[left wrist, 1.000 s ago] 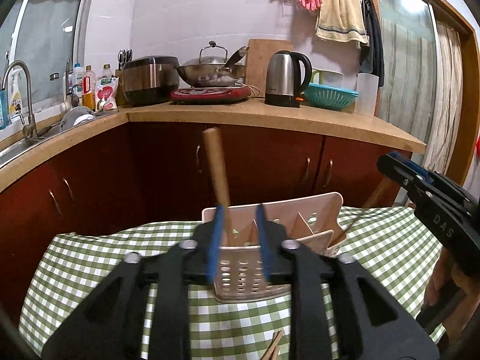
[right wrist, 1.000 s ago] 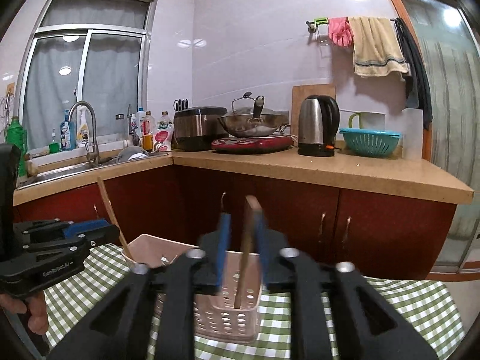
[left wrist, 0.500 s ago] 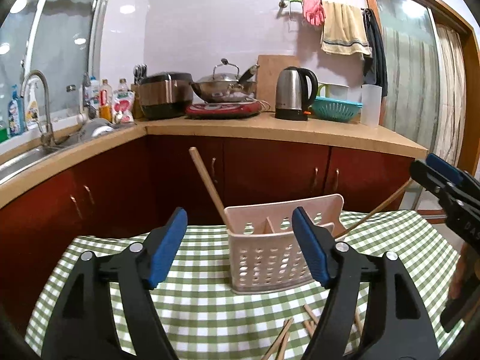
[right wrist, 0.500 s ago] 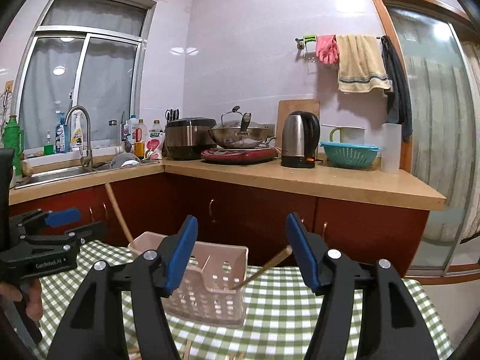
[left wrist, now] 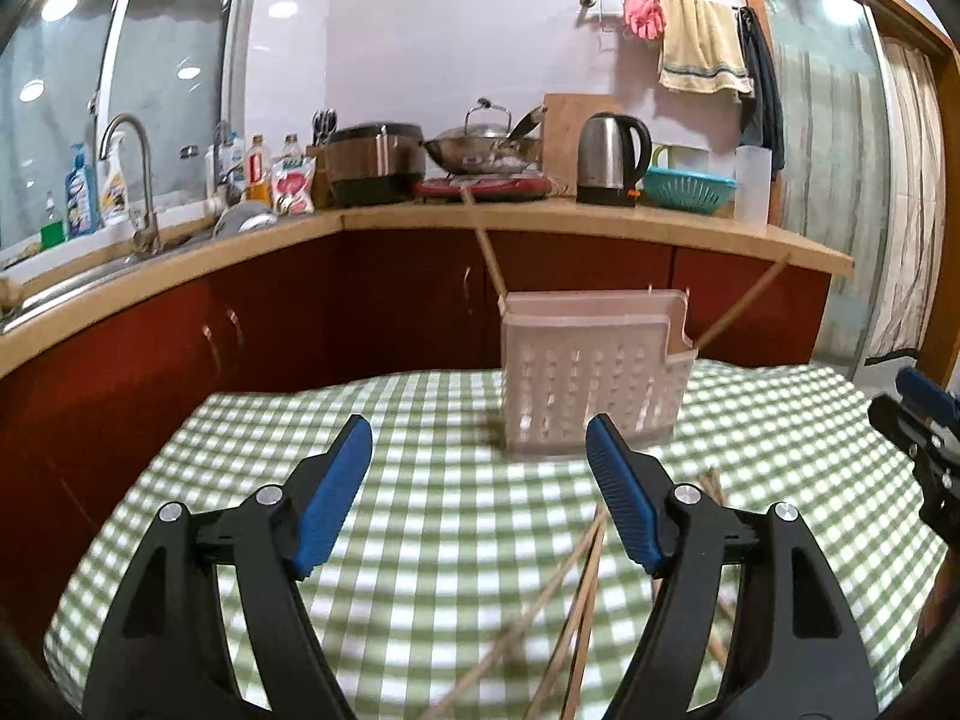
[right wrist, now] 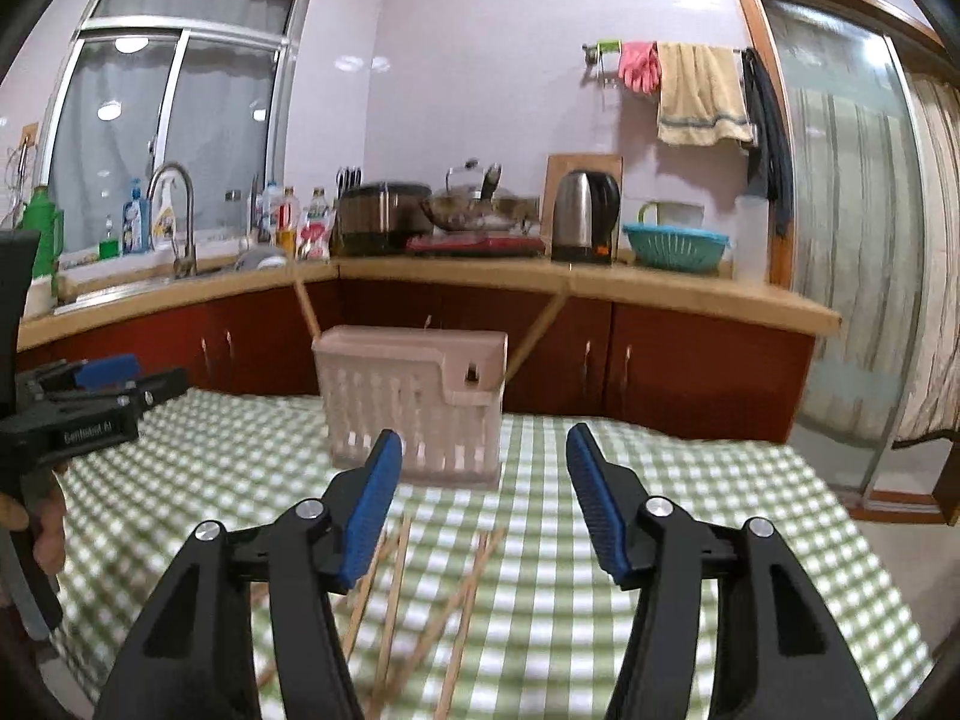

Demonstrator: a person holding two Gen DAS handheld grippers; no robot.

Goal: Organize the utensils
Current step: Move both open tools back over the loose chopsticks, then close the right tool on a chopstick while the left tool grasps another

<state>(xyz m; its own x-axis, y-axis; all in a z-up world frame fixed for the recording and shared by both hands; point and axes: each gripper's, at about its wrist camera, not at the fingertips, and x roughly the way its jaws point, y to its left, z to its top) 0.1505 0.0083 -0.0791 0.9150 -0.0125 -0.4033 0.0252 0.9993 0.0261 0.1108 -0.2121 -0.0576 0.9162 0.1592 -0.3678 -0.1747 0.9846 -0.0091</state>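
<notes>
Pink slotted utensil caddy [left wrist: 591,375] stands upright on the green-check tablecloth [left wrist: 420,480], toward the far edge; I see it at 12 o'clock from the right cam, 1 o'clock from the left cam. Two wooden chopsticks are in it: one chopstick [left wrist: 483,246] leans out the left end toward 11, the other chopstick [left wrist: 744,303] leans out the right end toward 2. Same pair in the right cam, [right wrist: 305,306] and [right wrist: 537,330]. Loose chopsticks [right wrist: 420,588] lie scattered flat on the cloth on the near side of the caddy, some crossing, blurred; in the left cam they run under my right finger around 5 o'clock [left wrist: 576,594]. My left gripper [left wrist: 479,492] is spread wide, nothing between the blue pads, hovering above the cloth short of the caddy. My right gripper [right wrist: 483,501] is likewise spread wide and empty, above the loose sticks. Each shows in the other's view: right at 3 o'clock, left at 9. Behind: wooden countertop [right wrist: 660,291] with kettle [right wrist: 585,216], teal colander [right wrist: 675,247], wok [left wrist: 483,147], rice cooker [left wrist: 375,162], faucet [right wrist: 177,210].
</notes>
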